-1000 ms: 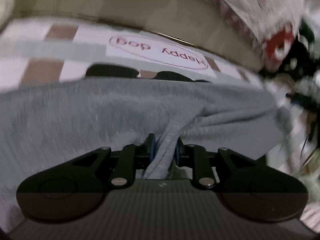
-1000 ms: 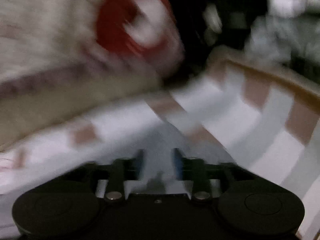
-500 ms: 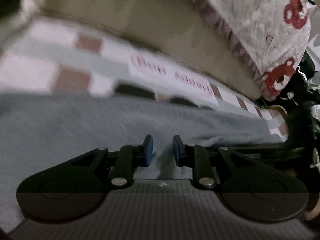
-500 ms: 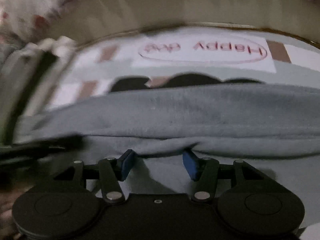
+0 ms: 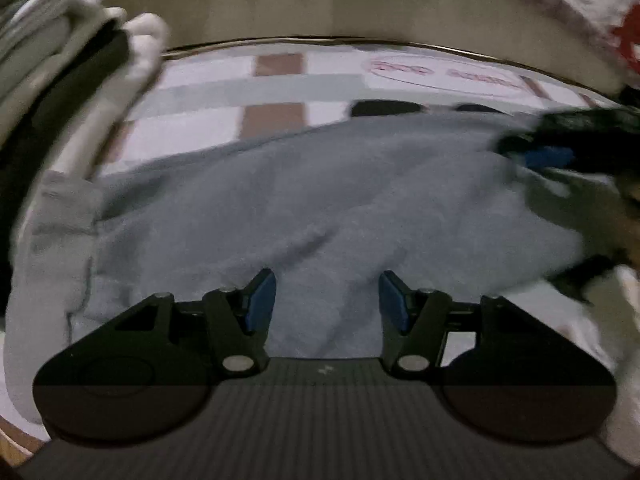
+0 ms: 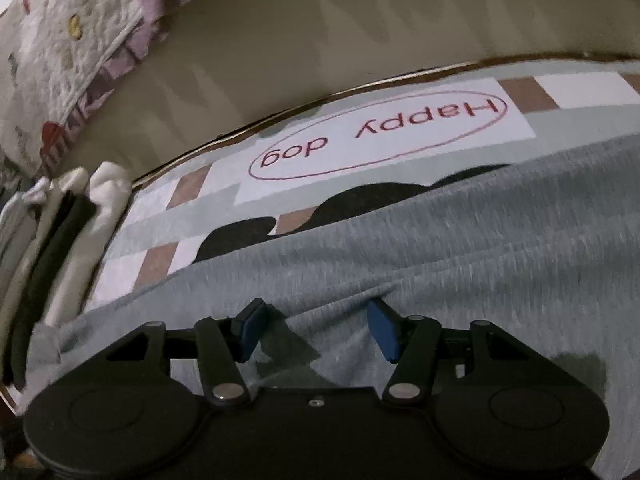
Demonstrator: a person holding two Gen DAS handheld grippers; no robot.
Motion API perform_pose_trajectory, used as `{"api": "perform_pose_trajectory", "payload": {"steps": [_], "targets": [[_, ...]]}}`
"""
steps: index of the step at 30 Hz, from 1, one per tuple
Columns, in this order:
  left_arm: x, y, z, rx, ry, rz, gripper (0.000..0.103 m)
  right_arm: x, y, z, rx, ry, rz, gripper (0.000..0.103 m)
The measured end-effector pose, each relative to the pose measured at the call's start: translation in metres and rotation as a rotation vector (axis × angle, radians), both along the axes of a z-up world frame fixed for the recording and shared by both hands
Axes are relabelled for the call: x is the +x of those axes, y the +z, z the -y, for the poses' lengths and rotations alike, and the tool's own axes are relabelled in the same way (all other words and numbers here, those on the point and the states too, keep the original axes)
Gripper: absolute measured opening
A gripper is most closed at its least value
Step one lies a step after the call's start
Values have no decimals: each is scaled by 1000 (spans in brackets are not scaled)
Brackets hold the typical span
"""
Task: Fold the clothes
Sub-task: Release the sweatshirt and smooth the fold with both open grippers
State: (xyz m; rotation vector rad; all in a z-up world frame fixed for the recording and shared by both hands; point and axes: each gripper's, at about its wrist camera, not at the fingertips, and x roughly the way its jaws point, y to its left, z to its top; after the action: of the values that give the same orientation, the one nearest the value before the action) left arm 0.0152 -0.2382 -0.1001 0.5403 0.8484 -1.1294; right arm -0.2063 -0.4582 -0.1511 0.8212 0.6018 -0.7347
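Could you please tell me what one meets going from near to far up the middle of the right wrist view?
Right tool → grey garment → checked mat with its "Happy dog" label → beige cushion edge.

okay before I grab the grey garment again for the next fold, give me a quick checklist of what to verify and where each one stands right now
1. Left gripper free of cloth: ok. Its jaws have just been opening and stand apart, nothing pinched between them.
2. Right gripper free of cloth: ok. Its jaws have been opening a little and stand apart over the cloth.
3. Grey garment lying flat on the checked mat: ok, only soft wrinkles show.
4. Garment edges in view for a grasp: cannot tell, the near edge is hidden under both grippers.
5. Stack of folded clothes clear of the garment: cannot tell, it sits right at the garment's left end.
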Motion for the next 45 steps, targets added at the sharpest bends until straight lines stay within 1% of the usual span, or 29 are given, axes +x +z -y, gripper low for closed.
{"api": "perform_pose_trajectory", "payload": {"steps": [3, 4, 6, 7, 8, 9, 10, 11, 12, 13, 15, 17, 18, 19, 20, 21, 23, 26, 28, 30, 32, 33, 35, 36, 38, 41, 43, 44, 45], "targets": [[6, 1, 2, -21, -1, -6, 63, 4, 0, -2, -18, 25, -18, 65], [3, 0, 2, -21, -12, 15, 65, 4, 0, -2, -19, 32, -15, 67], [-5, -5, 3, -10, -40, 87, 80, 4, 0, -2, -21, 40, -12, 69], [-7, -7, 5, -13, -56, 106, 77, 3, 0, -2, -22, 46, -12, 69], [-6, -7, 7, -26, -76, 94, 47, 4, 0, -2, -23, 51, -13, 70], [-3, -3, 8, -51, -76, 71, 10, 4, 0, -1, -23, 55, -14, 70], [3, 3, 7, -90, -52, 37, 9, 4, 0, -1, -21, 59, -13, 70], [8, 10, 8, -123, -30, 42, 8, 3, 1, 0, -18, 62, -11, 70], [11, 18, 9, -149, -8, 92, 5, 1, 0, 1, -9, 60, 2, 70], [14, 19, 12, -162, 12, 110, 5, -3, 0, 3, 6, 53, 25, 69], [23, 11, 22, -155, 51, 74, 5, -12, -1, 10, 34, 25, 76, 68], [19, -9, 31, -99, 33, 104, 5, -27, 3, 20, -7, -21, 68, 65], [18, -16, 34, -79, 26, 109, 6, -36, 6, 24, -32, -47, 58, 65], [20, -19, 34, -80, 35, 90, 6, -52, 12, 25, -100, -92, -3, 67], [26, -20, 33, -89, 54, 50, 6, -69, 18, 26, -164, -136, -61, 68], [35, -17, 30, -107, 83, -14, 7, -89, 21, 25, -197, -171, -84, 68], [51, -18, 24, -125, 124, -141, 10, -146, 26, 29, -179, -250, -31, 69], [61, -22, 19, -134, 152, -228, 12, -228, 24, 41, -99, -357, 15, 70], [59, -19, 19, -132, 135, -218, 14, -264, 25, 54, -110, -396, -110, 70], [56, -14, 20, -149, 116, -196, 15, -293, 30, 71, -112, -457, -205, 70], [52, -3, 20, -200, 76, -172, 15, -318, 29, 98, -9, -544, -233, 70], [48, 5, 19, -239, 44, -160, 17, -327, 29, 112, 59, -591, -226, 70], [38, 18, 17, -312, -23, -150, 22, -337, 24, 135, 167, -654, -177, 70], [33, 21, 18, -334, -51, -148, 27, -336, 20, 146, 223, -668, -158, 70], [23, 21, 22, -351, -102, -145, 33, -328, 10, 163, 303, -677, -159, 70], [10, 10, 38, -310, -161, -83, 36, -299, -8, 180, 322, -691, -280, 70], [7, 1, 50, -271, -192, -41, 41, -286, -18, 182, 302, -719, -358, 72], [7, -2, 55, -257, -207, -47, 44, -278, -23, 183, 290, -730, -396, 77], [11, -4, 58, -251, -222, -85, 45, -269, -25, 181, 266, -720, -427, 79]]}}
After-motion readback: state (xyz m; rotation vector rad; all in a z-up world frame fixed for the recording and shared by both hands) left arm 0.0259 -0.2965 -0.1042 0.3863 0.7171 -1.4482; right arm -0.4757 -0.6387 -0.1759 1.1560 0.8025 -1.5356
